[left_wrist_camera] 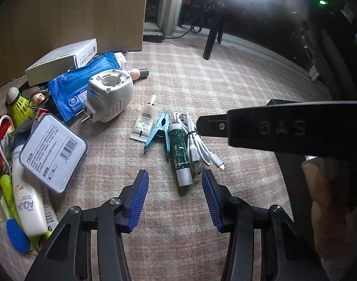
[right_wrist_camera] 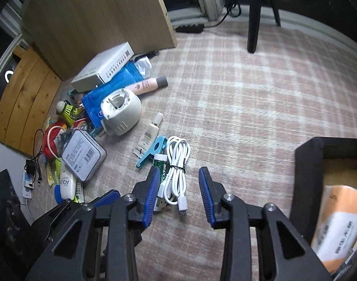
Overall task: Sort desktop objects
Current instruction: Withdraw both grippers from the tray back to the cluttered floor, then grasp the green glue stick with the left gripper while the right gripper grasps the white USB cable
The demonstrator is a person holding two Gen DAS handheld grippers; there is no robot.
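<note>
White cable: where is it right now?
In the right wrist view, the white cable lies coiled on the cloth, centre, right beside the green stick.

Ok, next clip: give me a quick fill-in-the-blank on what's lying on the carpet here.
1. The bundled cable is ____ in colour.
2. The clothes peg lies between the small white tube and the ____ stick.
3. The left gripper and the right gripper each hold ____.
4. The plug-in device rests partly on a ____ packet.

Missing words: white; green; nothing; blue
</note>
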